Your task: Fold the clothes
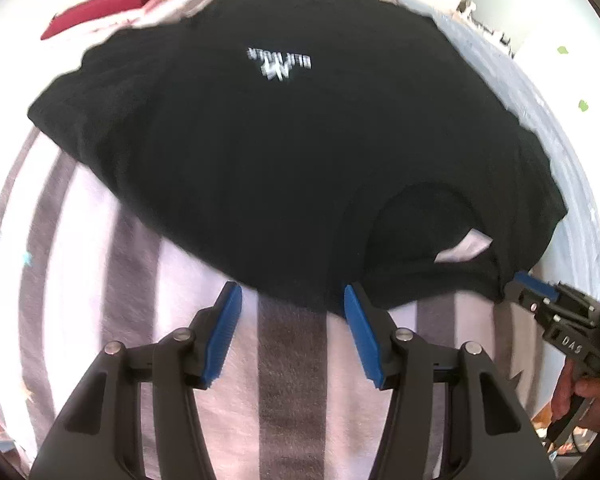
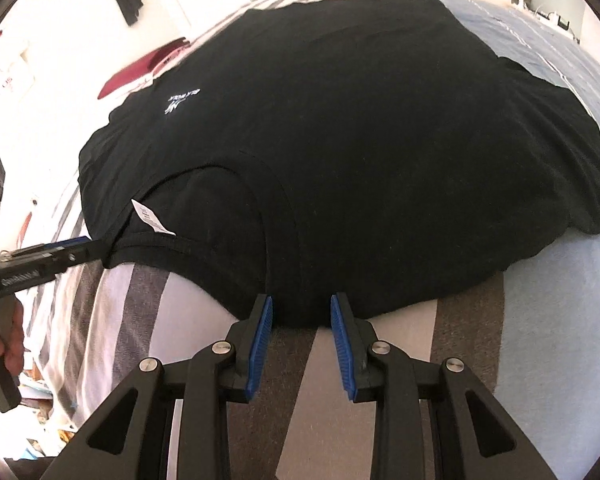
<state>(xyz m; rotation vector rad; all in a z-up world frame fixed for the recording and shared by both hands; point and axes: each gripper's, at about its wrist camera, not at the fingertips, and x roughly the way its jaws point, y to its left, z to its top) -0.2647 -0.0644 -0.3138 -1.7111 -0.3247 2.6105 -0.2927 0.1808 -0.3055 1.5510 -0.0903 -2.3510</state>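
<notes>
Down at the near hem of the black T-shirt (image 1: 268, 152), the left claw (image 1: 292, 300) stands about half open, its blue pads (image 1: 224, 332) apart with nothing pinched between them; the right-hand pad touches or overlaps the shirt's edge just beside the collar, the other sits over the striped bedsheet (image 1: 288, 380). In the right wrist view the right claw (image 2: 300, 304) is set narrower, its blue pads (image 2: 260, 344) parted on either side of the shirt's near edge, and whether they press the cloth cannot be told; the gap between them looks bare lower down. From the left wrist view that same claw reaches the shirt's corner at the right, held by a hand (image 1: 592, 396); from the right wrist view the left claw meets the collar rim near the white label (image 2: 150, 216), gripped by a hand (image 2: 8, 344). The shirt lies spread flat on a bed, collar toward the claws, a small white logo (image 1: 278, 62) on its chest. Beyond it lie a dark red folded garment (image 1: 104, 8) and a pale blue sheet (image 2: 560, 320) along the right side.
</notes>
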